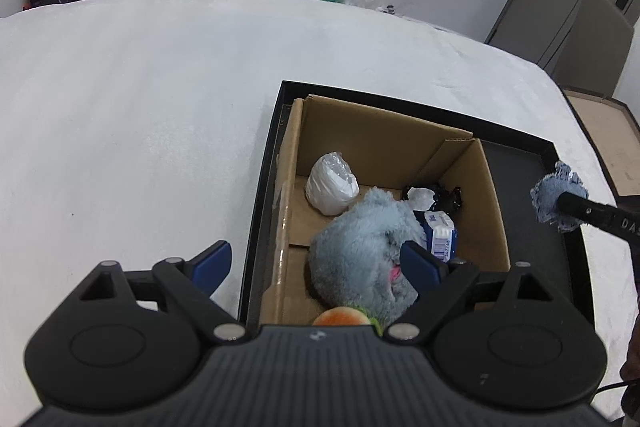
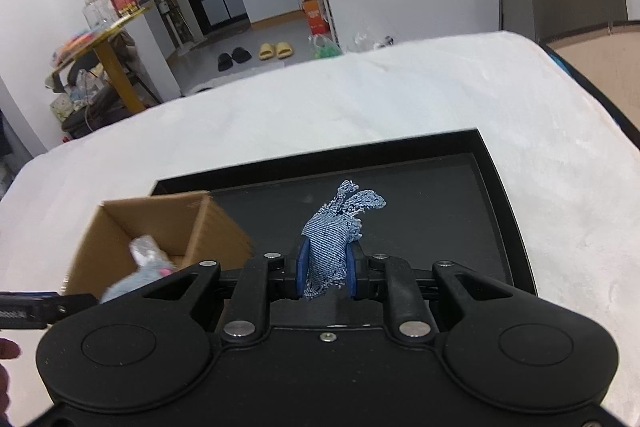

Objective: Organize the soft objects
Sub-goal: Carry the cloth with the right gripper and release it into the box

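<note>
Right gripper (image 2: 326, 269) pinching denim scrap (image 2: 334, 239) — frayed blue weave, bunched between the 2 pads, held above black tray (image 2: 494, 163). Left gripper (image 1: 316, 265) spread wide over cardboard box (image 1: 384, 135) — grey plush (image 1: 356, 247) inside, nothing gripped.

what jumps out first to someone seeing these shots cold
The right gripper is shut on a frayed denim scrap, held over the black tray. Beside it in the tray stands a cardboard box holding a fluffy grey-blue plush toy and a white bag, with the left gripper open above.
</note>
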`<state>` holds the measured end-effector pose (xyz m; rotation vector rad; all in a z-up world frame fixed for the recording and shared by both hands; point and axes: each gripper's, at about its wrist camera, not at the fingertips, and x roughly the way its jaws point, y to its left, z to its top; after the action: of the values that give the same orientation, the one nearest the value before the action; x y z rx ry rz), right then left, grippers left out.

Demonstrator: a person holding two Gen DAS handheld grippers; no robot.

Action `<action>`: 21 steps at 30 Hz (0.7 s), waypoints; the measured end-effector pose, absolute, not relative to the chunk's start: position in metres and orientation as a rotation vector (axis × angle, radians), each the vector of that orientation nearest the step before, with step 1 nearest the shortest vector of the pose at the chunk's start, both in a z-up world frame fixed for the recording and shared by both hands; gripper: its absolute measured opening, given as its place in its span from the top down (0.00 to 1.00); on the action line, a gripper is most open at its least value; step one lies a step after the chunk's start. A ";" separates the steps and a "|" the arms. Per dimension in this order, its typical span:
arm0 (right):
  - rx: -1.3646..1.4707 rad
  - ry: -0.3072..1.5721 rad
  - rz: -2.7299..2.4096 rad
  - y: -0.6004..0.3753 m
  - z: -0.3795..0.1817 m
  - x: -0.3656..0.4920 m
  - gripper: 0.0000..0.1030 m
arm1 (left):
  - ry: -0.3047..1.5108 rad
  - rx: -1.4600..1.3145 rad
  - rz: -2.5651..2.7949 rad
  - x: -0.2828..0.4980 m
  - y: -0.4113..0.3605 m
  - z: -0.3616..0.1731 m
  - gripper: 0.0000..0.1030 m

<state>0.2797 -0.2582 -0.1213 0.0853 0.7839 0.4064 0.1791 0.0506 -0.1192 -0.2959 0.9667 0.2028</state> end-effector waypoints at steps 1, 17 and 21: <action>0.086 0.779 0.409 -0.257 -0.118 0.277 0.81 | 0.961 -0.297 0.197 0.177 0.052 -0.118 0.13; 0.057 0.773 0.485 -0.213 -0.091 0.241 0.81 | 0.957 -0.330 0.110 0.147 0.070 -0.125 0.39; 0.044 0.779 0.504 -0.202 -0.088 0.233 0.81 | 0.964 -0.345 0.095 0.141 0.076 -0.128 0.54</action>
<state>0.2329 -0.2020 -0.0881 0.0444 0.7786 0.5042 0.1413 0.0760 -0.1284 -0.3448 0.9637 0.0948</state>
